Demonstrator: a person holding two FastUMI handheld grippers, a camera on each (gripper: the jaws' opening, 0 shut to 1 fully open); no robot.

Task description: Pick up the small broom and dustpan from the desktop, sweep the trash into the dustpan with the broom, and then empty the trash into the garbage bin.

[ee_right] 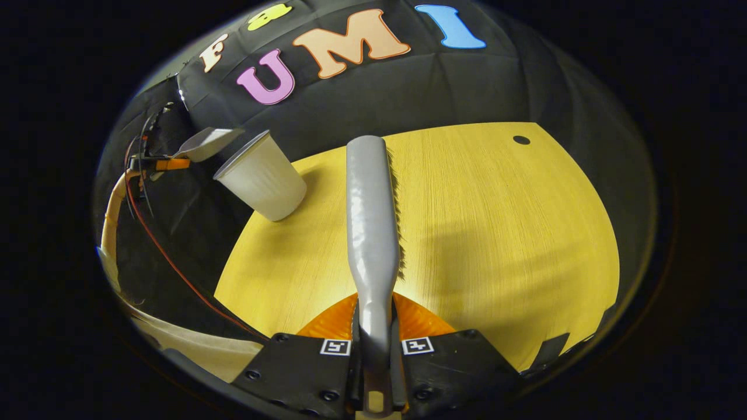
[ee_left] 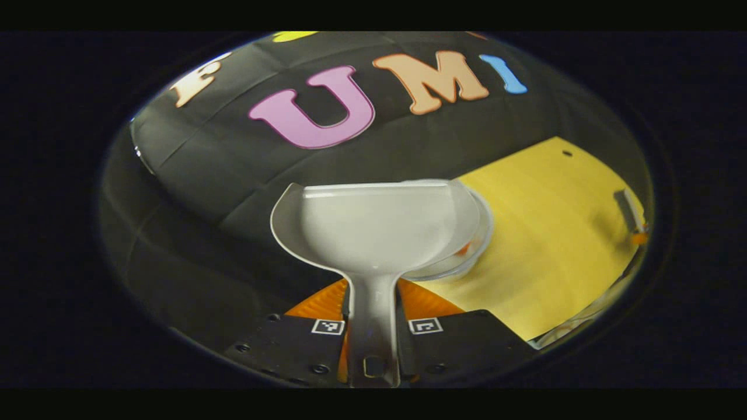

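In the left gripper view, my left gripper is shut on the handle of the white dustpan. The pan's scoop is held up in the air in front of the booth wall. Part of the white cup-shaped garbage bin peeks out behind the pan's right side. In the right gripper view, my right gripper is shut on the grey broom, which points away over the yellow desktop with its bristles along the right side. The bin stands at the desktop's far left edge. The dustpan hovers just beyond the bin's rim.
A small dark hole marks the desktop's far right corner. Red and black cables and a pale sleeve run along the left, off the desk. The right gripper and broom appear far right in the left gripper view.
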